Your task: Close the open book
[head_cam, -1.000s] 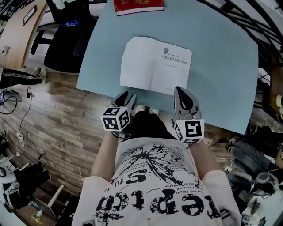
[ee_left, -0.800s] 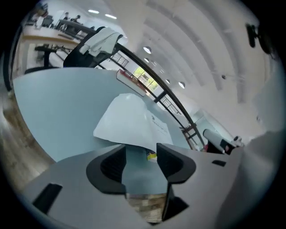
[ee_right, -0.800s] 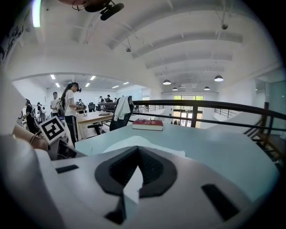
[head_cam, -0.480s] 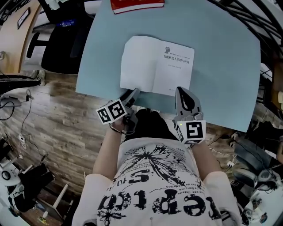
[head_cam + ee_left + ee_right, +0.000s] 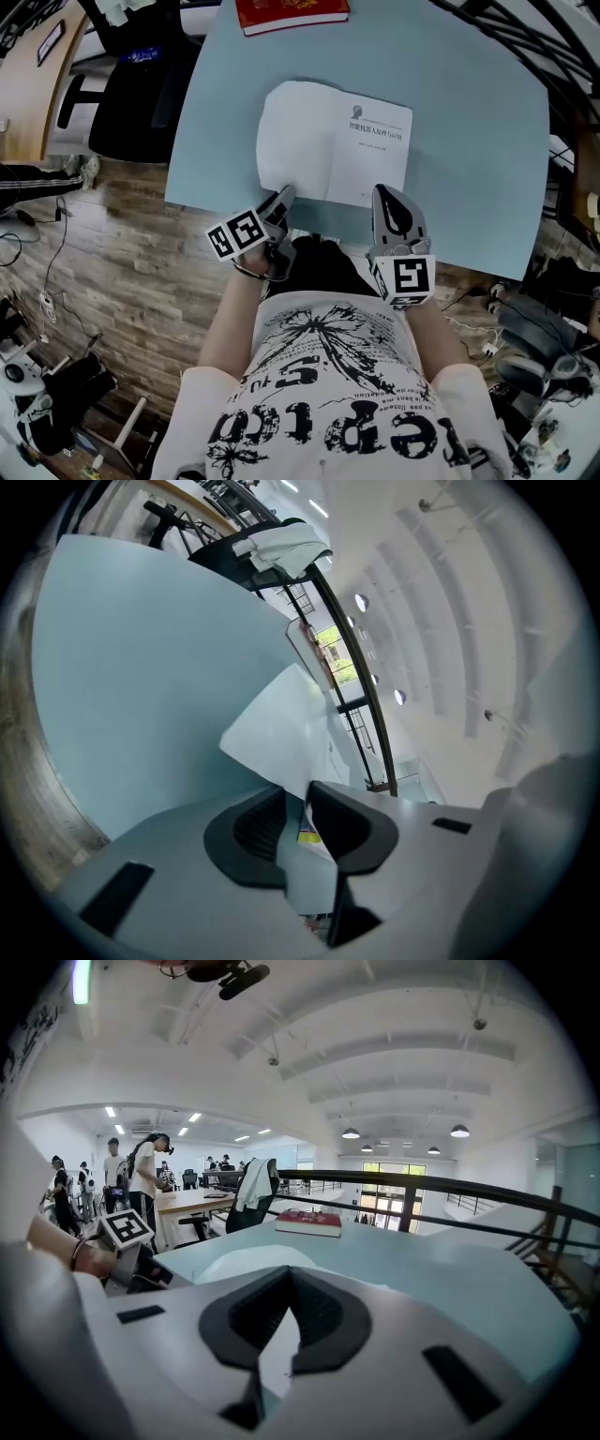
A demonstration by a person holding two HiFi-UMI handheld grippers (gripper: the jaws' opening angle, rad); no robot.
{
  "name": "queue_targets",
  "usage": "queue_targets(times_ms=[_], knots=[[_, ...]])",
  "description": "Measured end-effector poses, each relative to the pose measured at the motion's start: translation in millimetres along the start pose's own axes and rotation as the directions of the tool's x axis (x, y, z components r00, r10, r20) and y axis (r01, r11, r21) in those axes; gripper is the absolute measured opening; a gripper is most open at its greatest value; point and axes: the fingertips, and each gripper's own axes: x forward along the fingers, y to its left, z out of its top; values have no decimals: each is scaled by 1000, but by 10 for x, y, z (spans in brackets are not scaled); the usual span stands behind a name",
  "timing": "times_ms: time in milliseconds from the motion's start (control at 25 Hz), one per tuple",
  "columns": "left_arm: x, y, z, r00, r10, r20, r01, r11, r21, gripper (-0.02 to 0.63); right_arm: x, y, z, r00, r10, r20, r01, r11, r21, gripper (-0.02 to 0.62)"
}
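The left gripper (image 5: 302,797) has just been closing its jaws, which now pinch the near-left page corner of the open white-paged book (image 5: 333,141). The book lies directly ahead of both grippers on the pale blue tabletop (image 5: 469,122). The right gripper (image 5: 286,1279) has its jaws together and empty, tips at the book's near-right edge. Past the book, at the table's far edge, lies a closed red book (image 5: 307,1222). Left of the left gripper are wood-plank floor (image 5: 141,253) and a black office chair (image 5: 141,94). Farthest ahead runs a black railing (image 5: 450,1192).
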Motion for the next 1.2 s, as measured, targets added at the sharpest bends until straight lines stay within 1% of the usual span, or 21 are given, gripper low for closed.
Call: queue_targets(times_ms=[80, 320, 400, 440, 560, 680, 760, 880, 960, 1000, 1200], knots=[[-23, -90, 13, 1000, -16, -3, 16, 999, 37, 35, -3, 24, 48, 1000, -7, 10, 7, 1000, -1, 9], [-92, -320, -7, 997, -74, -34, 78, 985, 157, 20, -107, 99, 213, 997, -50, 55, 51, 999, -13, 9], [-106, -376, -33, 996, -71, -52, 80, 972, 220, 18, -178, 92, 246, 995, -75, 68, 77, 997, -14, 9], [-110, -401, -41, 996, -62, -63, 77, 962, 262, 18, -218, 73, 256, 993, -91, 74, 92, 996, -11, 9], [-103, -500, -71, 995, -37, -93, 70, 922, 380, 18, -338, -35, 264, 987, -138, 85, 137, 990, 12, 9], [-66, -671, -135, 992, -31, -119, 85, 874, 479, 20, -443, -207, 261, 980, -177, 93, 174, 984, 32, 9], [-17, -802, -193, 991, -31, -128, 96, 837, 538, 19, -509, -342, 247, 976, -195, 98, 191, 980, 47, 9], [96, -997, -310, 990, -28, -135, 107, 774, 624, 18, -604, -522, 192, 973, -208, 101, 202, 977, 66, 9], [195, -1100, -424, 990, -16, -140, 106, 738, 666, 18, -683, -640, 151, 972, -211, 99, 205, 976, 67, 9], [244, -1140, -492, 990, -9, -144, 105, 724, 681, 18, -727, -701, 133, 972, -212, 99, 206, 976, 66, 9], [477, -1235, -818, 986, 44, -164, 91, 677, 731, 20, -912, -1028, 4, 972, -220, 81, 214, 974, 79, 9]])
